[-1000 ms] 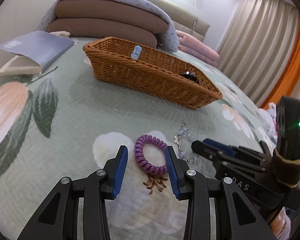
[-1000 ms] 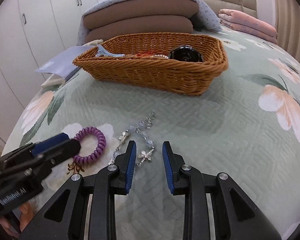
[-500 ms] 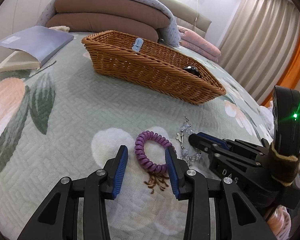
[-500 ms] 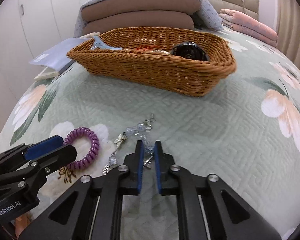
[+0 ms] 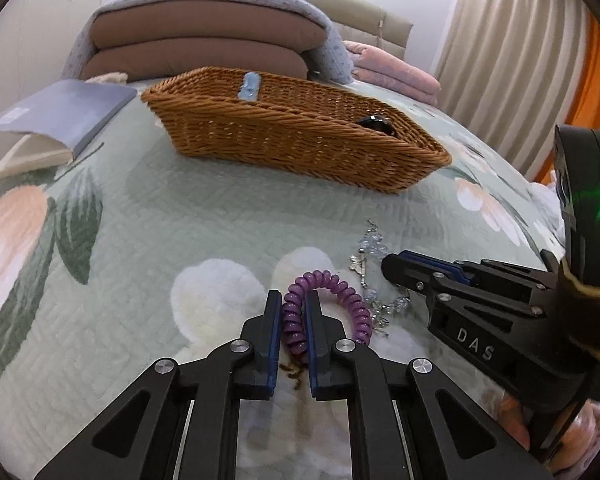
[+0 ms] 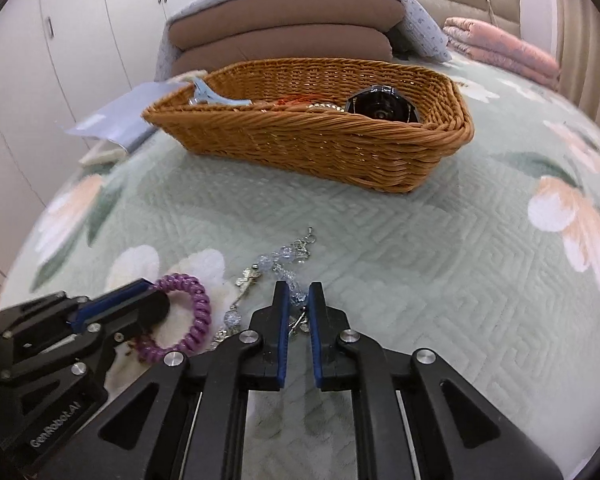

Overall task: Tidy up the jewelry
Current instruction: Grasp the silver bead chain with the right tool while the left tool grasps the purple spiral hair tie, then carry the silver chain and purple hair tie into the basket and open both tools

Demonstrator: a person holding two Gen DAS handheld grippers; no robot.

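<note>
Purple coiled plastic hair tie (image 5: 328,308) lies on a pale green quilted bedspread with peach flowers (image 5: 180,220), one side of its loop between the blue pads of the left hand-held gripper (image 5: 293,312), whose jaws are closing on it. Just beside it, the right hand-held gripper (image 6: 299,304) has its jaws pressed together, pinching a silver chain bracelet with clear beads and small charms (image 6: 276,268) that trails across the bed toward a brown woven wicker basket (image 6: 312,148). Inside the basket sit a black round watch (image 6: 380,106), a light blue hair clip (image 6: 208,96) and some orange and gold pieces too small to make out. Behind the basket are folded brown bedding under a blue-grey quilt (image 5: 204,40), and a blue-covered book (image 5: 64,112) lies to its left.
</note>
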